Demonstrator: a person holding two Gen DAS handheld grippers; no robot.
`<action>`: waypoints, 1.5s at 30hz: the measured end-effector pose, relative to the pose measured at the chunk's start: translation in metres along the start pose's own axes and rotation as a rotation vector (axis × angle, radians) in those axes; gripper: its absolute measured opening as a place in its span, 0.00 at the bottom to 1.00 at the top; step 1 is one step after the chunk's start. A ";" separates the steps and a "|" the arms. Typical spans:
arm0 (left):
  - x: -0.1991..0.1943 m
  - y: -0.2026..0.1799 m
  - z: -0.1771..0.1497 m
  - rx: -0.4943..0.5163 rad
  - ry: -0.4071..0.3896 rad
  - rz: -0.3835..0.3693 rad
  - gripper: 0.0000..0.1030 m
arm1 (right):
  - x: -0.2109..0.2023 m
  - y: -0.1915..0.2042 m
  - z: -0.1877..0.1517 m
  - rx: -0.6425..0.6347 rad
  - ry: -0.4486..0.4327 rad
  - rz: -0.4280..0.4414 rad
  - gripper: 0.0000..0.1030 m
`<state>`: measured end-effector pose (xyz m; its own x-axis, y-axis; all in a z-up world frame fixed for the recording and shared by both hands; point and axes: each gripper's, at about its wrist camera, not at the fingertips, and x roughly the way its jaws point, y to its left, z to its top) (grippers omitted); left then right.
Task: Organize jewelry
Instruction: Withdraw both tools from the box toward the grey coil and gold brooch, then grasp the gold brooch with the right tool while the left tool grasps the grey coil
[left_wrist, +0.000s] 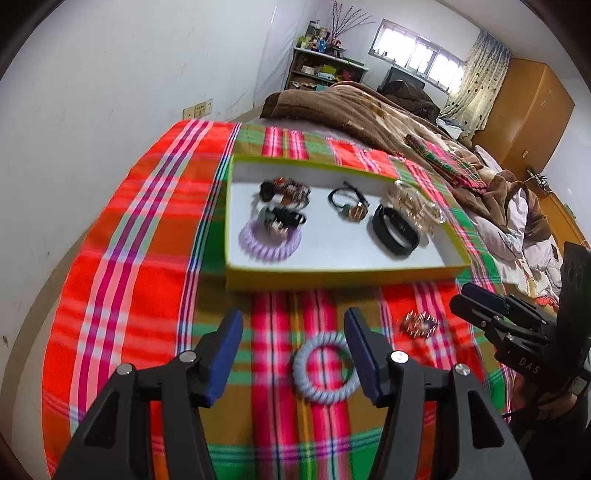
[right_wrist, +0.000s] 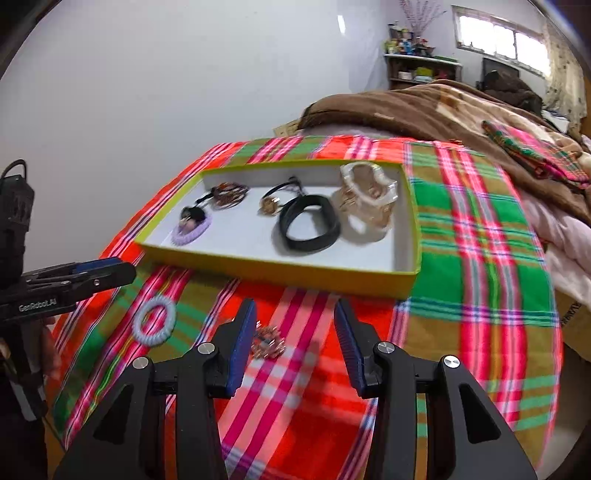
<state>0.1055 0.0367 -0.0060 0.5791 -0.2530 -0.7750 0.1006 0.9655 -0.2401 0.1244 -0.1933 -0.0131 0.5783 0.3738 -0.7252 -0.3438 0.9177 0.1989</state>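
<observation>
A yellow-green box (left_wrist: 343, 275) (right_wrist: 284, 271) with a white floor holds a lilac spiral hair tie (left_wrist: 269, 240) (right_wrist: 190, 230), a black band (left_wrist: 395, 230) (right_wrist: 308, 223), clear and gold bangles (left_wrist: 417, 206) (right_wrist: 369, 199) and other hair ties. On the plaid cloth in front lie a pale blue spiral hair tie (left_wrist: 327, 369) (right_wrist: 154, 325) and a small gold beaded piece (left_wrist: 419, 324) (right_wrist: 267, 345). My left gripper (left_wrist: 293, 354) is open above the blue tie. My right gripper (right_wrist: 295, 347) is open above the gold piece, which lies by its left finger.
The plaid cloth (left_wrist: 140, 288) (right_wrist: 480, 295) covers the near end of a bed. Brown blankets (left_wrist: 369, 110) (right_wrist: 443, 110) are heaped beyond the box. A white wall runs along the left. A shelf (left_wrist: 321, 70) and a window stand at the back.
</observation>
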 end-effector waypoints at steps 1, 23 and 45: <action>0.000 0.002 -0.003 -0.010 0.007 -0.002 0.58 | 0.002 0.002 -0.002 -0.009 0.006 0.012 0.43; -0.001 0.019 -0.033 -0.068 0.053 -0.027 0.58 | 0.025 0.040 -0.019 -0.237 0.151 0.134 0.43; 0.006 0.013 -0.031 -0.060 0.069 -0.007 0.58 | 0.035 0.049 -0.015 -0.224 0.082 -0.024 0.22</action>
<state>0.0853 0.0462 -0.0322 0.5211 -0.2655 -0.8111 0.0549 0.9588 -0.2786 0.1165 -0.1376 -0.0388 0.5290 0.3317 -0.7811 -0.4917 0.8700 0.0364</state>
